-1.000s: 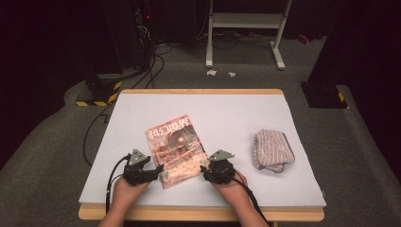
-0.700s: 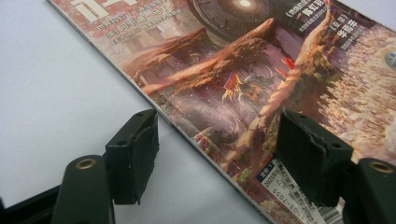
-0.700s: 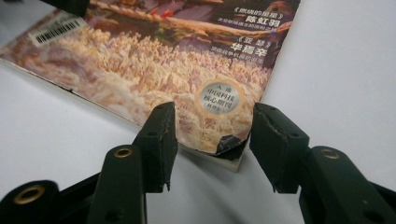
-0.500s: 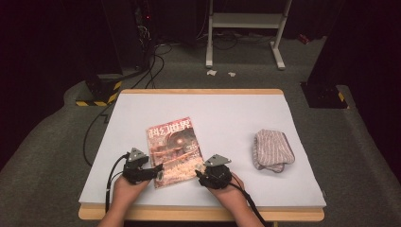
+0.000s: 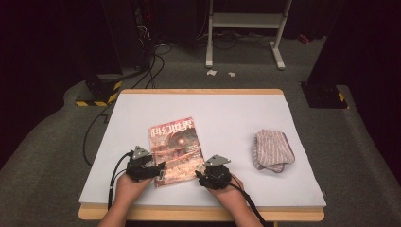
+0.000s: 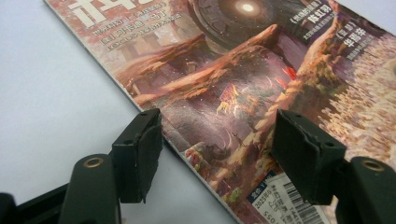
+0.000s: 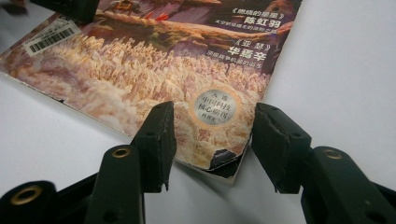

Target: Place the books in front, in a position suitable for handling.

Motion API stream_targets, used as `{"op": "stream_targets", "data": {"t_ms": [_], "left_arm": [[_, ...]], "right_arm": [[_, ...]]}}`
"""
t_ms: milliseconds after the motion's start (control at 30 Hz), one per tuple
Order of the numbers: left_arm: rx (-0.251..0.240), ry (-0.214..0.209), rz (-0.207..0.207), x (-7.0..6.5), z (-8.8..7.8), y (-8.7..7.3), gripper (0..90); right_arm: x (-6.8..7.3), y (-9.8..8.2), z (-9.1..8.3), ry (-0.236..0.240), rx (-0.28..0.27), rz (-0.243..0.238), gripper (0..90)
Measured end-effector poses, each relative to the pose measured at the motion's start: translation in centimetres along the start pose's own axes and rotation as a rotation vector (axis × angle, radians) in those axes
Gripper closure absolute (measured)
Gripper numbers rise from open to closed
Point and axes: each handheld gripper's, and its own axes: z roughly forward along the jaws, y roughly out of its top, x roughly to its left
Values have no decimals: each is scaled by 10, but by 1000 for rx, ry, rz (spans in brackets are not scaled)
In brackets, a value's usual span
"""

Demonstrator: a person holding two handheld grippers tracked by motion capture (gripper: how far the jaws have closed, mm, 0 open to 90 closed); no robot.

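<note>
Desk: We look down on a white-topped desk (image 5: 227, 113) with a pale wooden edge, standing on grey carpet (image 5: 52, 156).
Room: Behind the desk we see a dark background, a white metal stand (image 5: 246, 28), black cables (image 5: 151, 61) trailing across the floor and a yellow-and-black striped base (image 5: 97, 94) at the far left.
Magazine: A glossy magazine (image 5: 173, 149) lies flat near the front middle of the desk, its title end pointing away from the person. Its cover carries a red-brown fantasy landscape, a glowing disc near the top, pale golden grass at the bottom, white Chinese lettering, a round seal and a barcode sticker (image 6: 280, 193).
Cloth: A folded striped grey cloth (image 5: 272, 151) rests on the desk well to the right of the magazine.
Left hand-held gripper: The left hand-held gripper (image 5: 158, 171) sits at the magazine's near left corner. In its own view (image 6: 217, 149) its jaws stand wide apart over the spine edge, pressing on nothing; they have just been closing a little.
Right hand-held gripper: The right hand-held gripper (image 5: 201, 174) sits at the near right corner. In its own view (image 7: 212, 144) the jaws are parted either side of the dog-eared corner without pinching it; they too have just narrowed slightly.
</note>
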Motion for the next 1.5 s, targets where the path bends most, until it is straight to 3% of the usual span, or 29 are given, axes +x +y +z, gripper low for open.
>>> {"op": "stream_targets", "data": {"t_ms": [233, 333, 500, 567, 733, 1000, 1133, 1233, 1367, 1500], "left_arm": [[2, -23, 27, -10, 13, 11, 345], [5, -46, 50, -21, 24, 20, 347], [4, -64, 91, -35, 36, 29, 344], [5, -63, 95, -36, 36, 30, 335], [-7, -73, 79, -33, 25, 26, 336], [16, -145, 56, -37, 17, 13, 353], [13, -117, 74, -42, 19, 12, 353], [5, -123, 61, -41, 19, 13, 371], [8, -102, 97, -48, 23, 15, 371], [6, -119, 112, -56, 26, 16, 371]], "right_arm": [[-3, -9, -11, -22, 6, 7, 488], [-8, -15, -19, -47, 4, 22, 484], [-21, -26, -32, -66, 1, 73, 488], [-24, -29, -34, -61, 0, 92, 481], [-25, -27, -33, -64, -7, 90, 462], [-31, -18, -23, -62, -8, 112, 448], [-36, -16, -17, -55, -4, 129, 447], [-36, -17, -18, -59, -6, 123, 470], [-36, -20, -21, -70, -9, 126, 470], [-38, -25, -28, -84, -7, 136, 470]]}}
